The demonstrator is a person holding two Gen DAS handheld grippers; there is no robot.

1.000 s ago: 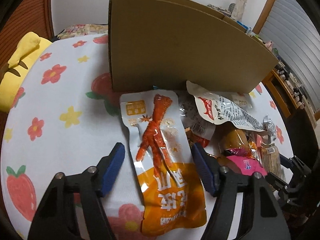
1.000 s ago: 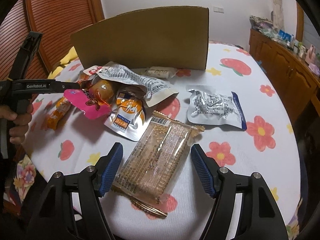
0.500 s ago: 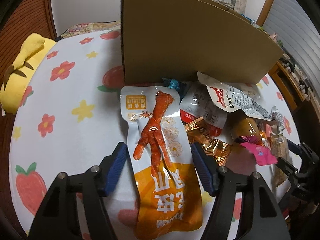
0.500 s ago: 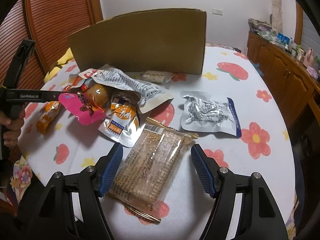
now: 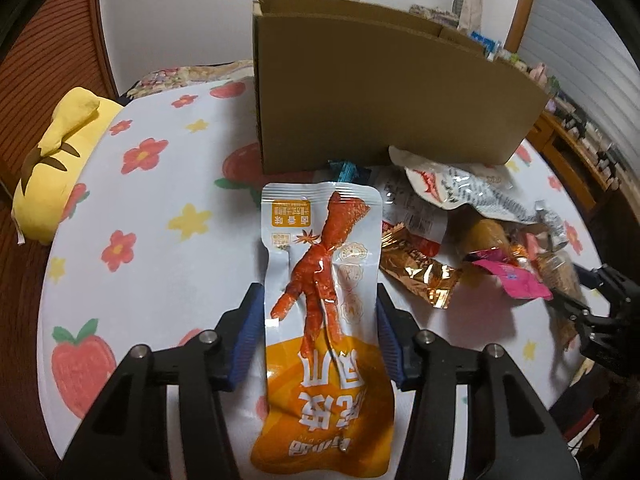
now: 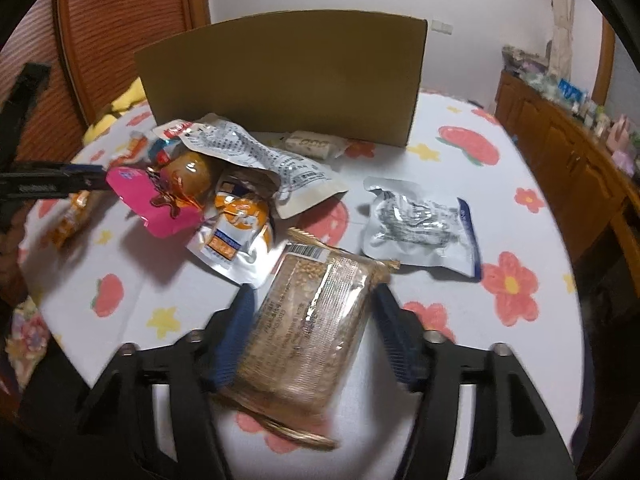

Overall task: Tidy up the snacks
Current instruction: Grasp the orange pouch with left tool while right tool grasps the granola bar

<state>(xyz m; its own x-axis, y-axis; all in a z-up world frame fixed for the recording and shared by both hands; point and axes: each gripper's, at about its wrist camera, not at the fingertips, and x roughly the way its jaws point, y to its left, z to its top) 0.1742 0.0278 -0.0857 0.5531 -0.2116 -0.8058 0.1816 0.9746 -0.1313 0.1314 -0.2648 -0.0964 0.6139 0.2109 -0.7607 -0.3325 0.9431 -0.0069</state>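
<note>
An orange-and-white chicken-foot snack pouch (image 5: 320, 304) lies between the blue pads of my left gripper (image 5: 320, 320), which has closed in on its two edges. A brown grain-bar packet (image 6: 308, 328) sits between the pads of my right gripper (image 6: 312, 332); the left pad touches it and the right pad is close to it. A brown cardboard box (image 5: 384, 104) stands upright at the back, also in the right wrist view (image 6: 288, 80). A pile of snack packs (image 6: 208, 192) lies in front of it.
A silver-and-blue pouch (image 6: 420, 232) lies alone to the right of the pile. A small white bar (image 6: 312, 144) rests against the box. A yellow plush (image 5: 52, 160) sits at the table's left edge. A wooden sideboard (image 6: 560, 152) stands at the right.
Both grippers have moved forward over their packets and their jaws have narrowed. The left pads now press the chicken-foot pouch's edges; the right pads have drawn in around the grain bar.
</note>
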